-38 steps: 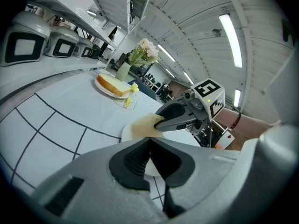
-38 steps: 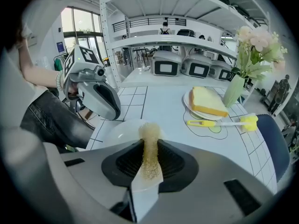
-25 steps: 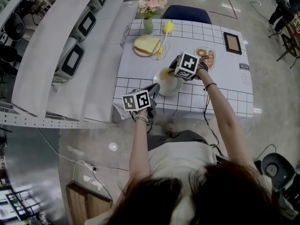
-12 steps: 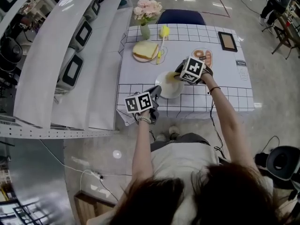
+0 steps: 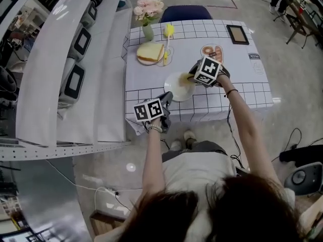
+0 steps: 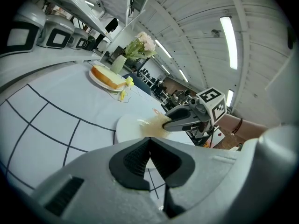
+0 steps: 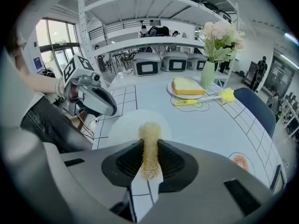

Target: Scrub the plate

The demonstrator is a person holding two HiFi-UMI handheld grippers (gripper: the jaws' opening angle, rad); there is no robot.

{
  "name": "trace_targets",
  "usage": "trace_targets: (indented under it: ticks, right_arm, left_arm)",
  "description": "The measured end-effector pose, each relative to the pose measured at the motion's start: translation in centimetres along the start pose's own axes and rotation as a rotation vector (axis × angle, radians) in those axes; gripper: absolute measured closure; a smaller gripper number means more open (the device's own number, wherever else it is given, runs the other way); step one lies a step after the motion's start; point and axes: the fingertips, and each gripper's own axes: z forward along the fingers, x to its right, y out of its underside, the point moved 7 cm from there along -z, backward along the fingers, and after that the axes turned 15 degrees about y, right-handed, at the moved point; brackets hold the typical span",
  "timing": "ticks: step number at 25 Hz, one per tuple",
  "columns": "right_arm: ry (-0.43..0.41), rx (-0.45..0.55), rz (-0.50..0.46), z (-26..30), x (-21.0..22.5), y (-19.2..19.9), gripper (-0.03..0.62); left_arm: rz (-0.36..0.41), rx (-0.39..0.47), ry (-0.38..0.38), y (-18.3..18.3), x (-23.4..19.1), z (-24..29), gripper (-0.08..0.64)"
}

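**Head view: scrubbing step in hand, centre frame**

The right gripper (image 5: 191,77), clamped on a tan scouring pad (image 7: 150,135), holds it against the white plate (image 5: 175,88) on the counter (image 5: 237,84). The left gripper (image 5: 165,99), jaws together, sits at the plate's lower-left rim. The next move is probably sweeping the pad across the plate.

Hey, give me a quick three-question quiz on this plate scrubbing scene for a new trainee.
1. What does the right hand-held gripper hold? A) yellow brush B) scouring pad C) bread
2. True or false: bread lies on the plate under the pad.
3. Fill in: the flower vase stands by the table's ____ edge (near or far).
Key: 1 B; 2 false; 3 far.
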Motion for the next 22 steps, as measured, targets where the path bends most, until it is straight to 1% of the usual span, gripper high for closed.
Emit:
trace_targets:
  ticks: [11, 22]
  right_arm:
    - [0.025, -0.025, 0.016, -0.7, -0.8, 0.7, 0.512]
    - [0.044, -0.051, 0.042, -1.3, -2.5, 1.0, 0.512]
  left_arm:
    - [0.002, -0.017, 0.026, 0.4, 0.0, 0.1, 0.549]
    - [0.011, -0.038, 0.018, 0.6, -0.2, -0.5, 0.549]
